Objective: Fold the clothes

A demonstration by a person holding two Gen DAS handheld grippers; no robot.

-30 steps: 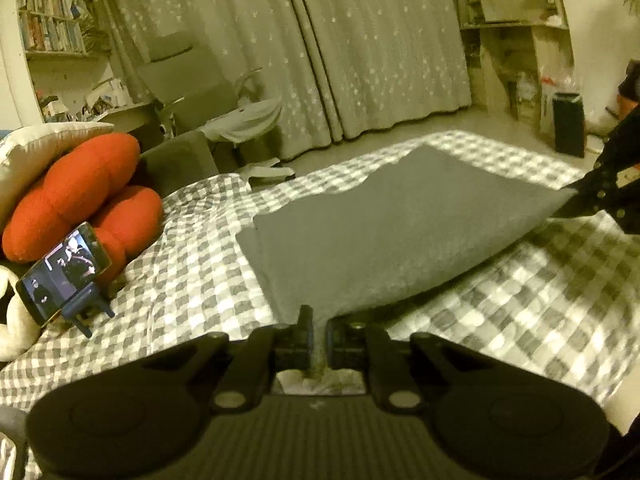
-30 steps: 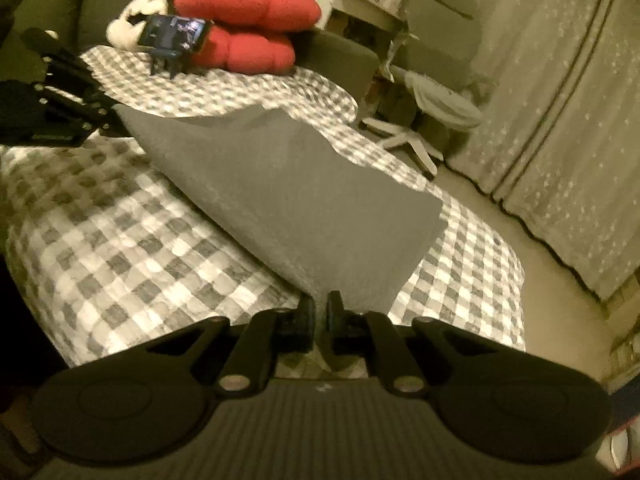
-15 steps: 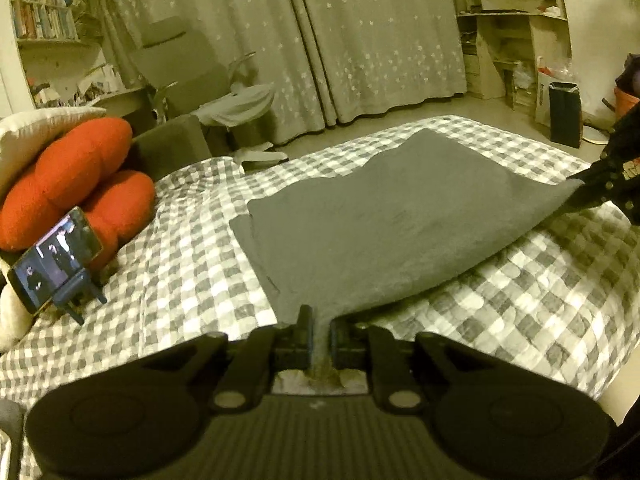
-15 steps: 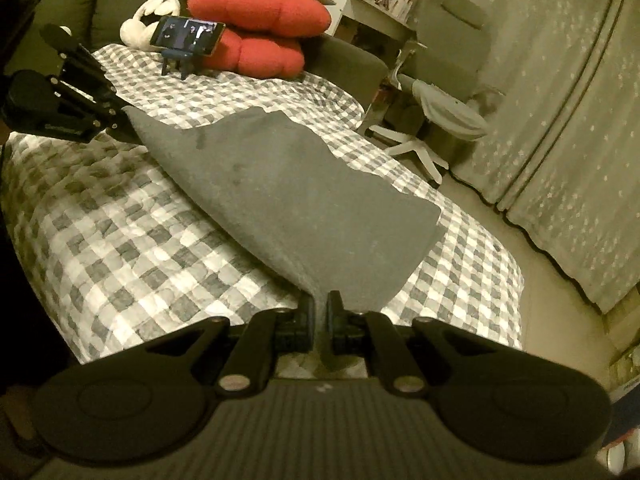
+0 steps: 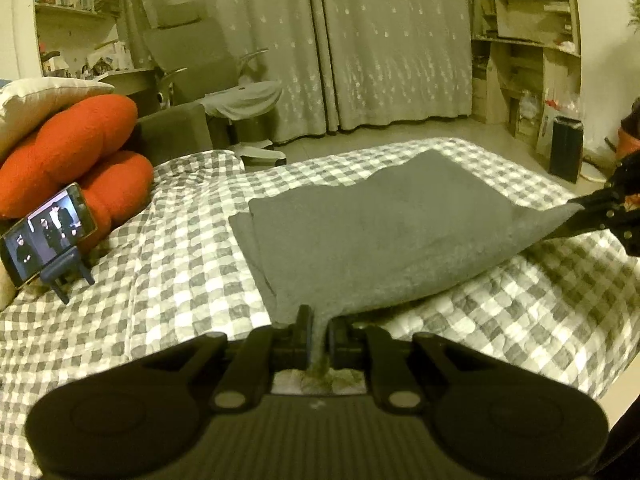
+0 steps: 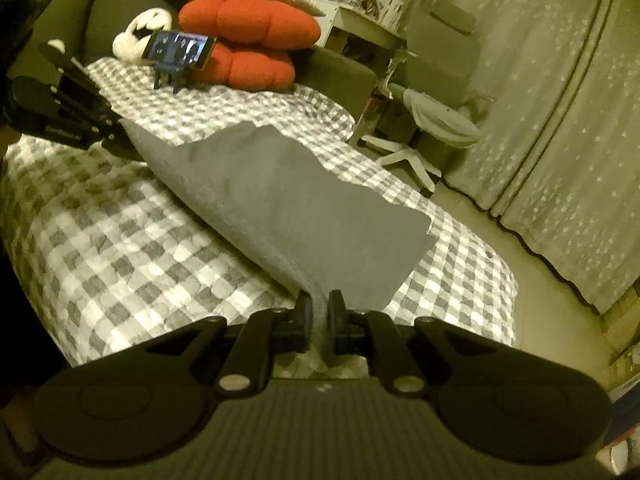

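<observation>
Both grippers, left gripper and right gripper, stay clenched on grey garment corners; near edge now sagging lower toward checked bedspread, fold nearly laid.

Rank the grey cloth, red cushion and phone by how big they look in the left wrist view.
1. grey cloth
2. red cushion
3. phone
The cloth lies nearest the camera, so true sizes stay unsure.

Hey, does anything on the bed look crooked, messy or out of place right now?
Nothing damaged or spilled. The grey cloth lies folded with its left edges slightly offset. The left gripper and right gripper each pinch a near corner, lifting that edge off the checked bedspread.
</observation>
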